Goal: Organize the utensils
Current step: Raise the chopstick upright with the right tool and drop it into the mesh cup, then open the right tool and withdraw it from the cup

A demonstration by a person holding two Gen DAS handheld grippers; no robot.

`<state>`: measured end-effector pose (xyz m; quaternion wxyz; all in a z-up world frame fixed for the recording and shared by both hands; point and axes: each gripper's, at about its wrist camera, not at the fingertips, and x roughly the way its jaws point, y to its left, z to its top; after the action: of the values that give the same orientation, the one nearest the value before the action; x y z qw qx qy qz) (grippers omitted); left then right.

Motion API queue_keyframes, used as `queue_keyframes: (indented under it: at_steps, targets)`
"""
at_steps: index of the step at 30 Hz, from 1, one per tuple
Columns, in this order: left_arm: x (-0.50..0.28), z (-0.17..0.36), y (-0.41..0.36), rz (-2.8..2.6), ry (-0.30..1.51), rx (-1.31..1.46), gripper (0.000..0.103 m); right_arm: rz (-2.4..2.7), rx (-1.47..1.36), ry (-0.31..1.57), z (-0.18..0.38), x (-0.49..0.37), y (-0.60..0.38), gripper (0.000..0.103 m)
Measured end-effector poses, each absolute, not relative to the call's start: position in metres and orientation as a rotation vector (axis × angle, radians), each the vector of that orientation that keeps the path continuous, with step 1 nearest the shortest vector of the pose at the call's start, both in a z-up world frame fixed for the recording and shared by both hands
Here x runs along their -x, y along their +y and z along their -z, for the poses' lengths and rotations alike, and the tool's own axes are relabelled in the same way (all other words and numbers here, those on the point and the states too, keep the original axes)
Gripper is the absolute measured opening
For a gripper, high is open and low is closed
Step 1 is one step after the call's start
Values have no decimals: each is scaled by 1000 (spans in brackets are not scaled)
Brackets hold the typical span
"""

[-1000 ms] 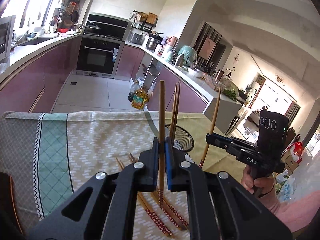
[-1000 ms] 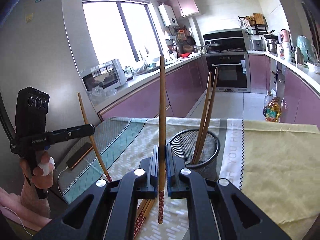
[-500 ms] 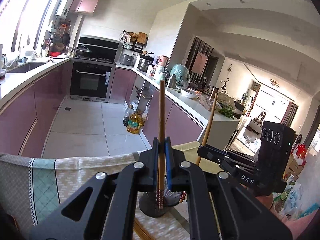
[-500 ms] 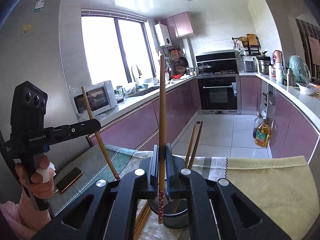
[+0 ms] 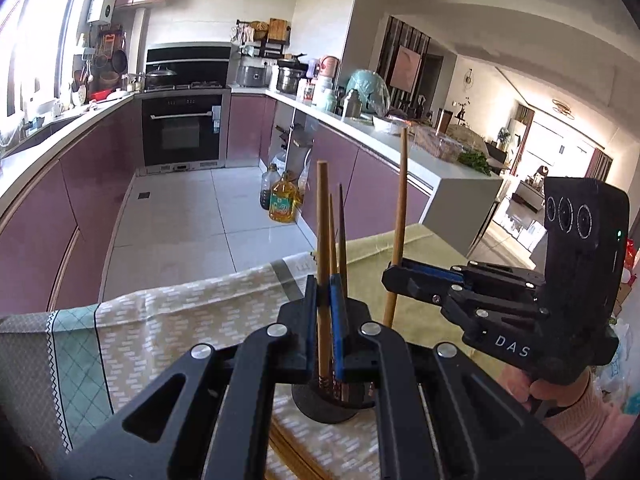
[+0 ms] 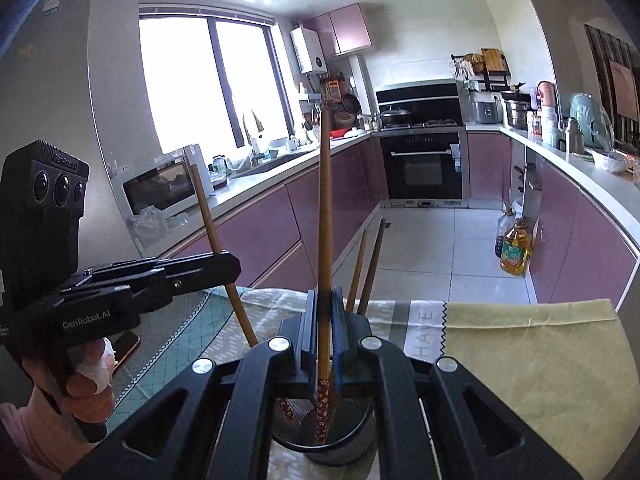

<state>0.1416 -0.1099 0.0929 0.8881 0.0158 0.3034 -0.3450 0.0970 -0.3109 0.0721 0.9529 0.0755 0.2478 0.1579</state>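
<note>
Partly hidden behind both claws, the black wire-mesh holder [image 6: 340, 446] stands on the tabletop [image 6: 540, 360], which is covered by patterned fabric in yellow, cream and teal; only its round rim and lower wall show. The left claw [image 5: 325, 300] is pinched on a wooden chopstick [image 5: 322, 232], long axis upright, its patterned red tip reaching down at the holder's mouth [image 5: 332, 402]. The right claw [image 6: 325, 312] is likewise pinched on a second chopstick [image 6: 325, 208], upright, its floral red end inside the holder. Two more chopsticks [image 6: 370, 268] lean in the holder, tips tilted away. Loose chopsticks [image 5: 292, 452] on the cloth are largely cut off by the left claw's body. A phone [image 6: 126, 346] lies near the tabletop edge, half covered.
</note>
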Motion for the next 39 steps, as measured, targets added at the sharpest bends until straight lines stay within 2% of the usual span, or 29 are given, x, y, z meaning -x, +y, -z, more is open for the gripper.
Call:
queue_keyframes:
  at_steps: [9, 15, 18, 20, 33, 39]
  targets:
    - [-167, -68, -115, 693, 691, -40, 7, -311, -177, 664, -41, -118, -309, 6]
    - [-185, -52, -118, 675, 751, -33, 9, -299, -202, 694, -32, -127, -312, 9]
    - [-186, -45, -116, 677, 761, -27, 13, -298, -211, 707, -26, -130, -310, 9]
    - [-186, -44, -114, 680, 764, -20, 13, -302, -213, 710, -24, -134, -310, 12]
    - [-159, -45, -91, 701, 687, -6, 13, -328, -194, 651, -36, -116, -308, 12]
    - [-130, -44, -51, 620, 643, -11, 17, -361, -146, 582, -51, -75, -305, 19]
